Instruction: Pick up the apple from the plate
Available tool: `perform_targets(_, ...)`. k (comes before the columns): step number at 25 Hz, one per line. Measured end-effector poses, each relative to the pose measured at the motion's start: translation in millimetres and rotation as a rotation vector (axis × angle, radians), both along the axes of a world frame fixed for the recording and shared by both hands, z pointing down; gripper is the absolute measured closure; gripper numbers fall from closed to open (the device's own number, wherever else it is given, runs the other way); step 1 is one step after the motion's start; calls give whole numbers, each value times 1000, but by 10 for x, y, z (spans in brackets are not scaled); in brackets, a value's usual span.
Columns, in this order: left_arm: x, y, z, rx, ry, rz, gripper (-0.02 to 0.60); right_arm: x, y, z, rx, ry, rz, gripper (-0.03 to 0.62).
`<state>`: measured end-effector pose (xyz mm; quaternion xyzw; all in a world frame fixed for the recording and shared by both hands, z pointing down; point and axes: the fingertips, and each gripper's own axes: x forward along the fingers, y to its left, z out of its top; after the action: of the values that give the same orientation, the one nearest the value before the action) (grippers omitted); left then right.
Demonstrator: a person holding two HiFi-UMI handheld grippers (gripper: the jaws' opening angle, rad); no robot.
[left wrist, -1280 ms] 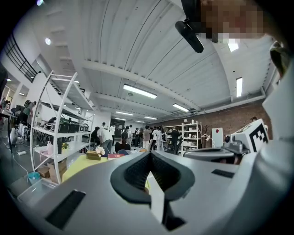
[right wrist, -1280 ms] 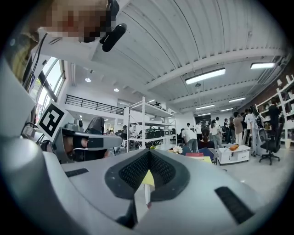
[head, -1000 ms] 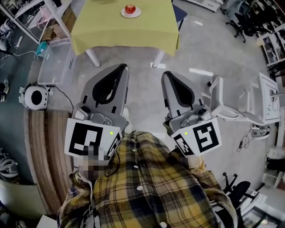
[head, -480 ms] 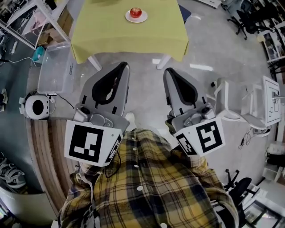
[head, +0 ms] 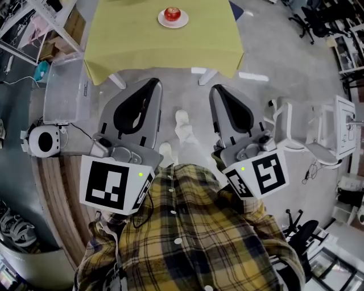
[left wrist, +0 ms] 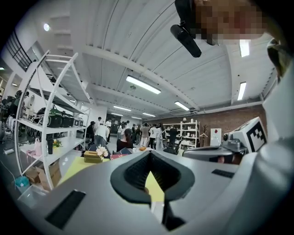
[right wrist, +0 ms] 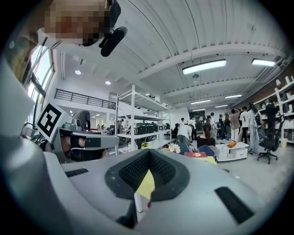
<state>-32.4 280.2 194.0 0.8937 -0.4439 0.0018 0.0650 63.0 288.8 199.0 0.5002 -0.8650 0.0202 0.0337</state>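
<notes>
two grippers, the left gripper (head: 154,84) and the right gripper (head: 218,90), sit low in my head view over a grey concrete floor (head: 273,57). a wooden strip (head: 57,193) runs down the left, a clear plastic bin (head: 63,85) stands just beside the table, and office chairs (head: 310,20) are off to the right. the table (head: 131,51) wears a yellow-green cloth, and its far side is cut off by the top edge. my plaid shirt (head: 187,233) fills the bottom of the picture. in both gripper views the cloth shows only as a yellow sliver through the loop of the jaws, and i cannot pick out the fruit there. each gripper has its fingers pressed together with nothing between them. the apple (head: 172,12) rests on a white plate (head: 172,25) towards the cloth's far end, well ahead of both sets of tips.
</notes>
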Motion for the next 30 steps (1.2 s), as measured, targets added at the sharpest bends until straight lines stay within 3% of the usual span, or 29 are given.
perform_targets(16, 379, -1457, -85, 21, 22, -52, 577, 253, -1485, -106, 18, 12, -90, 597)
perform_targets(22, 620, -2001, -193, 44, 31, -108, 577, 491, -2042, -201, 35, 23, -149, 597)
perform_targets(30, 646, -2436, -137, 35, 26, -185, 577, 591, -2552, -157, 32, 19, -209, 597)
